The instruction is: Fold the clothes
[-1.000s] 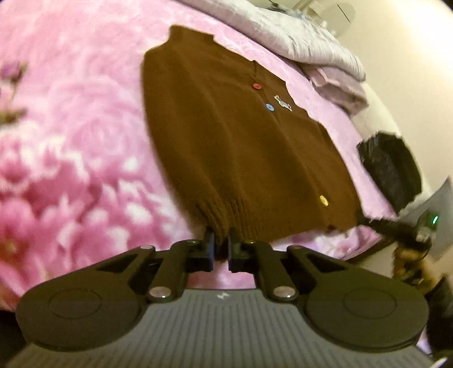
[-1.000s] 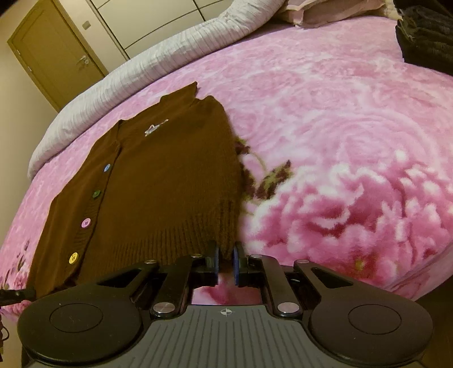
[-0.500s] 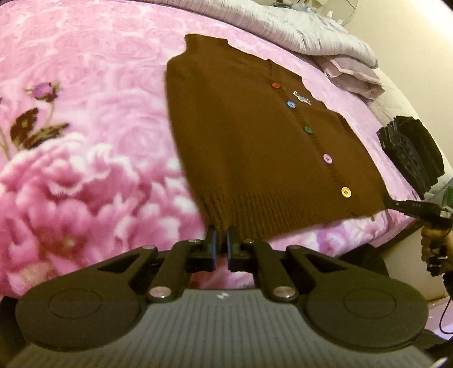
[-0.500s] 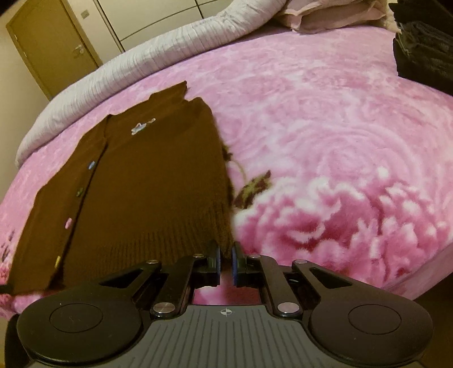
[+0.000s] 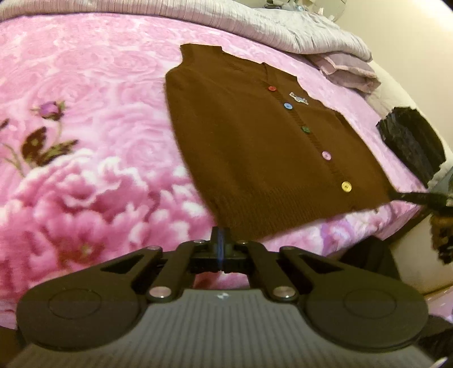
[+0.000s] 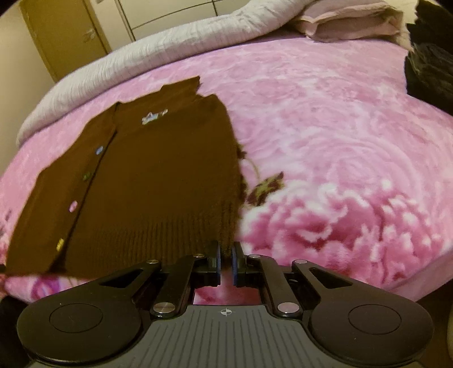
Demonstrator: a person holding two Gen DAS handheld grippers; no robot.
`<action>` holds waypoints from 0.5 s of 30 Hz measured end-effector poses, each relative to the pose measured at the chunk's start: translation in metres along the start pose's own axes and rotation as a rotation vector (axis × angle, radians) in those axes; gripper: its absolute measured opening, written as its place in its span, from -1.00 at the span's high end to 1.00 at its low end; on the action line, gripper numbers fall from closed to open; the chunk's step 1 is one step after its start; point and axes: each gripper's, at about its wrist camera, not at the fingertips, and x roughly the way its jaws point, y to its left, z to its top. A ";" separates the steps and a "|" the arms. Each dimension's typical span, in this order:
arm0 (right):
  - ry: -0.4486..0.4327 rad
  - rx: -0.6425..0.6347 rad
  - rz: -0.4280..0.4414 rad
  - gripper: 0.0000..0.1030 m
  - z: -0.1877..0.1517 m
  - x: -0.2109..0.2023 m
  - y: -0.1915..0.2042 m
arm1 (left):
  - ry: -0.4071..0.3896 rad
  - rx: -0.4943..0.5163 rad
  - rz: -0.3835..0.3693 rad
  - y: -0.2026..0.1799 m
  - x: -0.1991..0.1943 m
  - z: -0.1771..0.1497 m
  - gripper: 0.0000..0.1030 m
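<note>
So the brown knit vest [image 5: 254,147] was lying flat and button-side up on the pink floral blanket [image 5: 85,113], with its ribbed hem [image 6: 158,240] along the near edge of the bed and the neck pointing toward the far edge, where a grey duvet [image 5: 283,31] was bunched up. Five coloured buttons ran down the front and there was a little badge [image 5: 298,98] near the top one.

Both tools had a hem corner each. The left gripper [image 5: 221,240] was clamped right down, jaws together, on the corner nearest its own camera. The right gripper [image 6: 225,256] was pinching the opposite corner, with a tuft of the ribbing poking out between its blue pads [image 6: 218,260]. In the left view you could also see the right one's tip biting the far hem corner at the right side of the frame.

Looked to me like the very start of the first fold: garment spread, hem gripped, nothing doubled over yet. The next move would need both hands lifting together and carrying the hem up toward the shoulders, keeping it taut and level so the knit doesn't sag in the middle.

Farther out, a dark folded item [image 5: 410,147] sat near the right edge of the bed, and a pale pillow [image 6: 348,25] lay at the far edge.
</note>
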 end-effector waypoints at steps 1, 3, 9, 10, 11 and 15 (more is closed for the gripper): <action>0.002 0.005 0.005 0.90 -0.001 -0.002 -0.002 | 0.005 0.006 0.008 0.001 -0.002 -0.002 1.00; 0.013 0.016 0.020 0.89 -0.003 -0.002 -0.004 | 0.018 0.008 0.021 0.004 -0.002 -0.005 1.00; 0.027 -0.030 -0.072 0.27 -0.002 -0.003 0.011 | 0.030 0.171 0.123 -0.015 -0.004 0.000 0.93; 0.019 -0.053 -0.099 0.14 -0.001 -0.007 0.018 | 0.029 0.200 0.140 -0.020 -0.005 0.001 0.81; 0.012 -0.076 -0.110 0.12 0.000 -0.011 0.025 | 0.024 0.226 0.156 -0.026 -0.005 0.004 0.61; 0.014 -0.141 -0.091 -0.11 0.006 -0.032 0.054 | 0.010 0.296 0.180 -0.051 -0.008 0.014 0.13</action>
